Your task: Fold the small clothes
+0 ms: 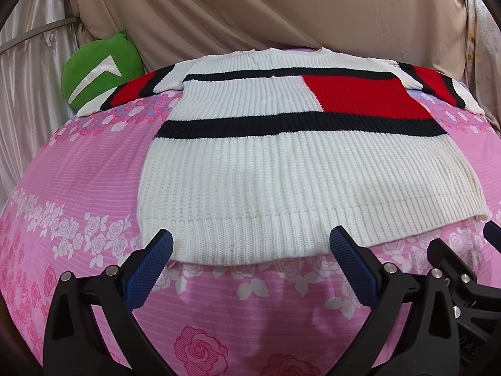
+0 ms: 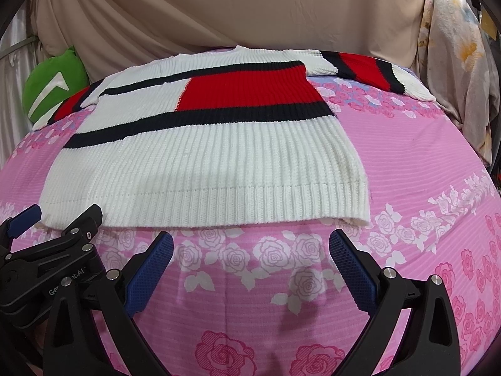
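A small white ribbed knit sweater with black stripes and a red block lies flat on the pink floral bedsheet, both sleeves spread out, hem nearest me. It also shows in the right wrist view. My left gripper is open and empty, its blue fingertips over the hem's left half. My right gripper is open and empty, just short of the hem's right part. The right gripper shows at the right edge of the left wrist view. The left gripper shows at the left edge of the right wrist view.
A green plush cushion sits at the far left behind the left sleeve. Beige draped cloth hangs behind the bed. A floral fabric hangs at the far right. Pink sheet lies bare to the sweater's right.
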### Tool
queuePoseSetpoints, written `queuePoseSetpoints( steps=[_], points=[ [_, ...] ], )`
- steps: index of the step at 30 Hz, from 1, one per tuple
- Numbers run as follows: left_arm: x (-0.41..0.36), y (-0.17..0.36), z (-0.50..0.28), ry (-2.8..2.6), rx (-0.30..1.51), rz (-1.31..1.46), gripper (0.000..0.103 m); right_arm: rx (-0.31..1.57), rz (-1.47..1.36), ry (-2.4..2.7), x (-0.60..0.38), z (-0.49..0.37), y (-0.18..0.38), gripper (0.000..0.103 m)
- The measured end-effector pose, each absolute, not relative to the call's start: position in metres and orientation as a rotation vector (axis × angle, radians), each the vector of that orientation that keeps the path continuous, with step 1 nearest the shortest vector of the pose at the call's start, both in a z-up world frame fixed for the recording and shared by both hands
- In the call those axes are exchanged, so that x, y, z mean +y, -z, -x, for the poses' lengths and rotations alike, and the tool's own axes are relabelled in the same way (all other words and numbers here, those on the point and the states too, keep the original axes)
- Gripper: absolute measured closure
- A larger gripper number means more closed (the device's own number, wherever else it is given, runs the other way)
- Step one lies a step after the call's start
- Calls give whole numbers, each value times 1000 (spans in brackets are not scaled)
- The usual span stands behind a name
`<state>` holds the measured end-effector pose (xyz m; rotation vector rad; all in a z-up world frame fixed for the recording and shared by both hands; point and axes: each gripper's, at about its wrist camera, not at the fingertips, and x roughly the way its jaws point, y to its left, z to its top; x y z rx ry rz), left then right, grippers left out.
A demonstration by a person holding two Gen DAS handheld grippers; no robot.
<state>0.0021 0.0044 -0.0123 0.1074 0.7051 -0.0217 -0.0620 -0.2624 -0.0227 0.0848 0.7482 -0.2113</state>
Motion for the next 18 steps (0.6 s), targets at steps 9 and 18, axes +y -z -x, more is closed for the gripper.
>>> queuePoseSetpoints(
  steps=[9,18],
  points=[
    [13,-5,1,73,676,-75,5,788,-170,66,-284,55,18,5],
    [31,-59,-54,-18,556,-133,5,582,-215,258,-449,-6,-39,5]
  ],
)
